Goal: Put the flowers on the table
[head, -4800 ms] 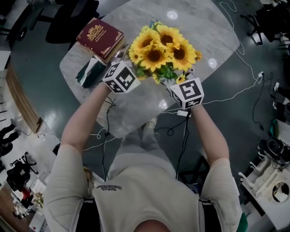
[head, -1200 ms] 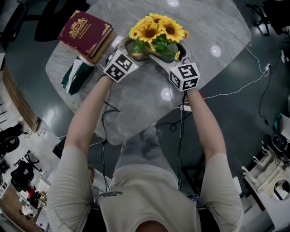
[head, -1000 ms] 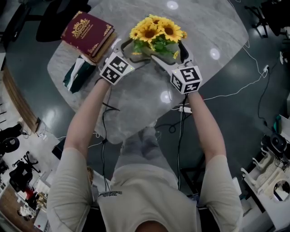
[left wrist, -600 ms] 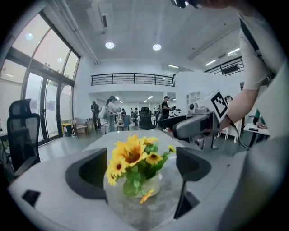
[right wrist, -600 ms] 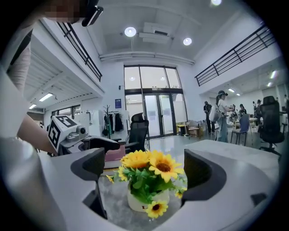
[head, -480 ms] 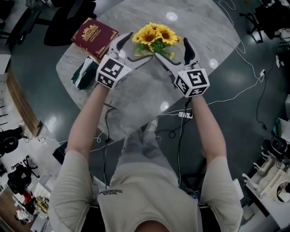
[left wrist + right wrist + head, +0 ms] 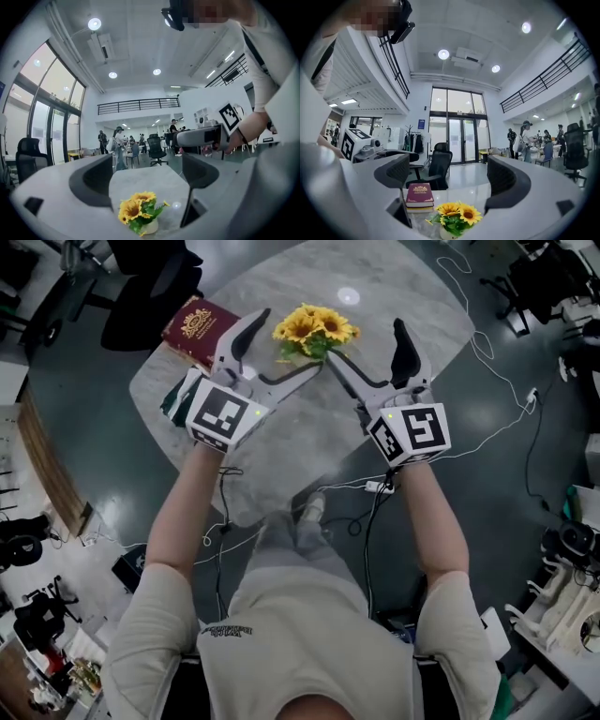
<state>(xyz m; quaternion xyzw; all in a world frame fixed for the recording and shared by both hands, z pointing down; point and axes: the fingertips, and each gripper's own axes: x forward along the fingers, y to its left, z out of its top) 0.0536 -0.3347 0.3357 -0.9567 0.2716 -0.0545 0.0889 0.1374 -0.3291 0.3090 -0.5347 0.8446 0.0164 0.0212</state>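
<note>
A small bunch of sunflowers [image 7: 312, 329] stands upright in a pale pot on the grey marble tabletop [image 7: 281, 437], near a red book [image 7: 200, 326]. The left gripper [image 7: 291, 340] and right gripper [image 7: 366, 341] flank it, jaws wide apart, holding nothing.

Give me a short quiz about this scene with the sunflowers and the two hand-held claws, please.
1. True or false: the left gripper is shut on the sunflowers.
2. In the head view, what lies on the table left of the sunflowers? A) a red book B) a laptop C) a mug
3. Fill in: the right gripper has its jaws ____.
Key: 1 false, its jaws stand apart and the sunflowers stand free on the table; 2 A; 3 open.
</note>
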